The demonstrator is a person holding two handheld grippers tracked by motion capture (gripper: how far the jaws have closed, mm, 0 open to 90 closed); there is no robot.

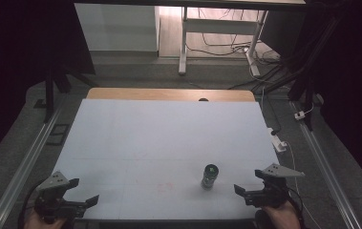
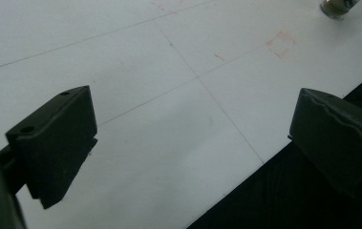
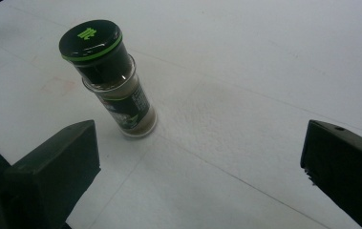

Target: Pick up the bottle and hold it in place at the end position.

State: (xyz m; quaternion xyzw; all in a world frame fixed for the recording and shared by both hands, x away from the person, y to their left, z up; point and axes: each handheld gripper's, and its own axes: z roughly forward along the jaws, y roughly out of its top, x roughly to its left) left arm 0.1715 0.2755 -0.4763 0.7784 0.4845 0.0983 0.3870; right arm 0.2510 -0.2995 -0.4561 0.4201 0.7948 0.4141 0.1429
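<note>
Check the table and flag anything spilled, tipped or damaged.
Nothing stands out. The spice jar stands upright with its black lid on, nothing spilled around it. The white table carries only faint reddish marks. Both grippers, left and right, are open and apart from the jar.

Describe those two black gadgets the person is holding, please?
Each is a hand-held tool: the left tool and right tool are matte black, each with two blocky wedge-shaped jaws. A grey three-cornered plate tops each one. The jaws show small screw holes up close.
</note>
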